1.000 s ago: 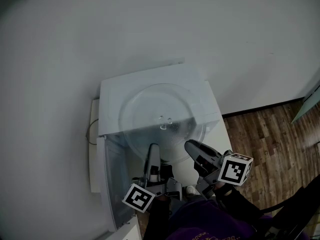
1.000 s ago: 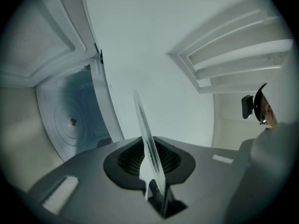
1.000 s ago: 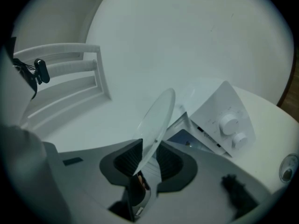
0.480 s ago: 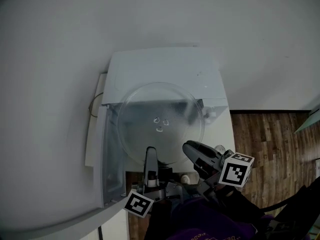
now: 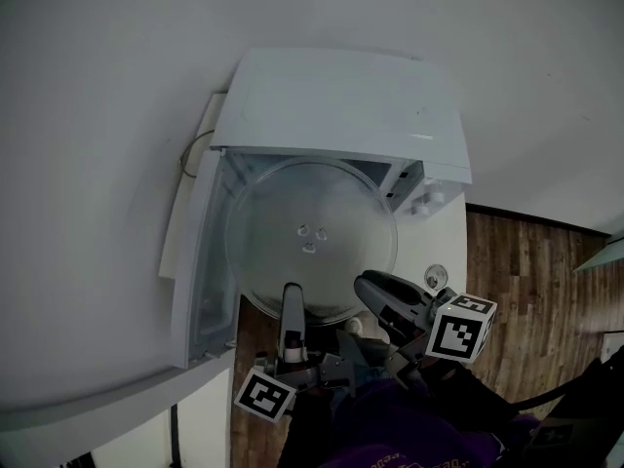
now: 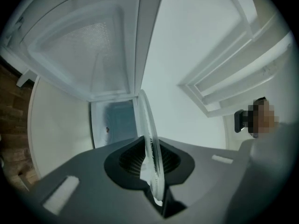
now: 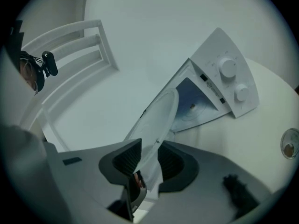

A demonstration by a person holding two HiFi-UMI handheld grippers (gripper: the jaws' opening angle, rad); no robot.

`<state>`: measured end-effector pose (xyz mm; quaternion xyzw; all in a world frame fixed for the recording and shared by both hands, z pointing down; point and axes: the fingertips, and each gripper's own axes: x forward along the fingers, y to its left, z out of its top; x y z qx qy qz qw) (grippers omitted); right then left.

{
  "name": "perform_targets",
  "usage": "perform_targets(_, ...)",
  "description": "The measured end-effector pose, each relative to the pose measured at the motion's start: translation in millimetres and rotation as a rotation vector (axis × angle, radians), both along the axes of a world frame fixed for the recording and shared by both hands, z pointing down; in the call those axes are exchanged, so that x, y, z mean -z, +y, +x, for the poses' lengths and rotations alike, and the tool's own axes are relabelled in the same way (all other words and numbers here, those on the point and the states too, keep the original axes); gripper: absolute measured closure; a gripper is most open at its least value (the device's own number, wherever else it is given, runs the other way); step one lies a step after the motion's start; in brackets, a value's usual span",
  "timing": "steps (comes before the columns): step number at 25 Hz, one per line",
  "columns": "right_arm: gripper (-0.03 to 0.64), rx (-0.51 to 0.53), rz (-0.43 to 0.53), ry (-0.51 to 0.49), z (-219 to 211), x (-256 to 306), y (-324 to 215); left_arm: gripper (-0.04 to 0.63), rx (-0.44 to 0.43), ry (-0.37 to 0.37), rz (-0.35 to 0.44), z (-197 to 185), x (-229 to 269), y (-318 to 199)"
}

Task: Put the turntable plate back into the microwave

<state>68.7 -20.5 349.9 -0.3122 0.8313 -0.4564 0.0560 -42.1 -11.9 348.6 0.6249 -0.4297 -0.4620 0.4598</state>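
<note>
**Ana:** Where is the plate now?

**Me:** I hold the plate [image 5: 312, 237] up flat in front of the microwave [image 5: 336, 96]. Its far edge is right at the open mouth. Its near edge is in both grippers.

**Ana:** Do both hold it tight?

**Me:** The left gripper [image 5: 291, 298] pinches the near edge. Its jaws have just been closing on the glass. The right gripper [image 5: 373, 289] has its pads on that edge too. Its jaws have just been opening, so I think that grip is looser.

**Ana:** What step is this?

**Me:** The sliding-in step, I think. Next I need to push the plate in level, under the top. Then I need to set its middle over the middle of the floor.

**Ana:** Can you see the floor?

**Me:** Not in the head view. The top and the plate hide it there. The right gripper view shows the floor [image 7: 189, 108] and two knobs [image 7: 229, 68]. The left gripper view shows the open door [image 6: 88, 45] and the plate edge-on.
</note>
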Motion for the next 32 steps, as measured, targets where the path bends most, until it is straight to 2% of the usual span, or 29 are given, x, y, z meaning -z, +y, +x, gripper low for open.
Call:
perform_targets(5, 0.505, 0.02, -0.037, 0.038, -3.4, -19.4, 6.5, 0.557, 0.017, 0.041, -0.038, -2.8, -23.1, 8.0)
perform_targets(9, 0.495, 0.032, -0.057, 0.091, -4.1, -37.4, 9.8, 0.559, 0.026, 0.119, -0.085, -3.4, -44.8, 10.1)
perform_targets(14, 0.477, 0.056, -0.042, 0.169, -5.9, -56.1, 2.6, 0.56, 0.034, 0.158, -0.103, -4.3, -63.5, 0.5)
perform_targets(19, 0.463, 0.028, 0.012, 0.23, -2.8, -62.8, -7.1, 0.558, 0.033, 0.246, -0.101, -1.2, -81.6, -10.8)
perform_targets(22, 0.45, 0.051, 0.018, 0.256, 0.0, -67.6, -11.6, 0.557, 0.035, 0.254, -0.087, -1.7, -85.6, -19.2)
perform_targets(27, 0.44, 0.085, 0.094, 0.407, 4.7, -71.1, -20.7, 0.555, 0.044, 0.264, -0.1, -3.3, -99.6, -36.4)
perform_targets(29, 0.44, 0.093, 0.079, 0.429, 5.2, -75.2, -24.1, 0.556, 0.047, 0.275, -0.106, -4.3, -104.5, -40.9)
perform_targets(32, 0.442, 0.133, 0.086, 0.516, 12.3, -83.1, -22.1, 0.553, 0.071, 0.24, -0.104, -12.8, -108.5, -45.2)
